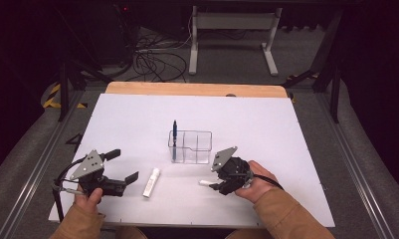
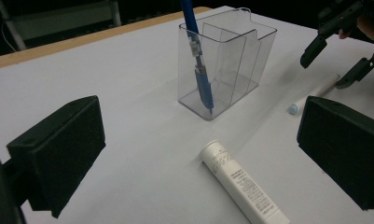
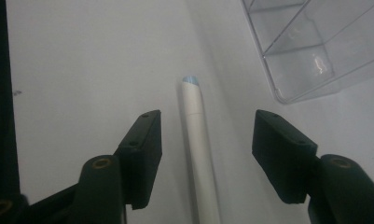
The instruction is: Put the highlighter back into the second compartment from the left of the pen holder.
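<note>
Straddling a white marker (image 3: 197,154) lying flat on the worktop (image 1: 266,119), right gripper (image 3: 205,149) half open, pads either side but not touching. Waiting near a white tube (image 2: 243,184), left gripper (image 2: 198,158) wide open and empty. Standing beyond both, clear organizer (image 1: 190,147) with blue pen (image 1: 174,134) upright inside.

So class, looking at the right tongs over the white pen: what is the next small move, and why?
Probably close the right tongs on the white pen. It lies flat on the table between the open pads, not yet gripped. The clear organizer, already holding a blue pen, stands close by, its likely destination.
</note>
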A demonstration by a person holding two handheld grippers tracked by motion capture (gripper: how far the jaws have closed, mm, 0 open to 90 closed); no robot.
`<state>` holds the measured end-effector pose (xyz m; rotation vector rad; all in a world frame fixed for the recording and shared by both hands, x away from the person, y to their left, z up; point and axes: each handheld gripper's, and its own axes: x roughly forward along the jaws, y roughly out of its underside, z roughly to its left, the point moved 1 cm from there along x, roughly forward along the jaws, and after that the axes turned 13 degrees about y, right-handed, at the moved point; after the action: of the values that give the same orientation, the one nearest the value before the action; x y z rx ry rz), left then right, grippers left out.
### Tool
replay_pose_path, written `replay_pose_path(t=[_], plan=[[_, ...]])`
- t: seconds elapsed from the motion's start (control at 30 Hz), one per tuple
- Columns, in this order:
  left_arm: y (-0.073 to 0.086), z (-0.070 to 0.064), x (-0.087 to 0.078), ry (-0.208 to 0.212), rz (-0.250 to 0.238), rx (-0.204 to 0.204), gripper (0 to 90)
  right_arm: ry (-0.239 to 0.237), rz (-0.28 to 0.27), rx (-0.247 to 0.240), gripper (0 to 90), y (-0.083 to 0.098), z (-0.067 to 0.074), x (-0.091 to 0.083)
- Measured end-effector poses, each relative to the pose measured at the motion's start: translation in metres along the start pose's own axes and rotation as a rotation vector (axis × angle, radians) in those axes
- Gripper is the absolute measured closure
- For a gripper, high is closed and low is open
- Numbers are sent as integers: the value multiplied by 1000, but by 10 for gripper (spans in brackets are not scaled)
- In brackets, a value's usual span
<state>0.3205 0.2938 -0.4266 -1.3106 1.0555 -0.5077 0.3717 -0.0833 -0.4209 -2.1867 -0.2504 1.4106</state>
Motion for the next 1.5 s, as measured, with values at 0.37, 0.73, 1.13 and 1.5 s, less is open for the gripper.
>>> replay_pose_path(t=[0.37,0.73,1.13,1.5], plan=[[1,1,-1,4,0,-9,16,0,93,-98,569,-9,7,9],[1,2,-2,5,-7,-22,18,3,183,-129,692,-12,10,20],[1,2,-2,4,-6,-23,18,7,246,-135,780,-13,12,30],[1,2,-2,3,-7,-24,18,7,248,-142,782,-13,12,31]])
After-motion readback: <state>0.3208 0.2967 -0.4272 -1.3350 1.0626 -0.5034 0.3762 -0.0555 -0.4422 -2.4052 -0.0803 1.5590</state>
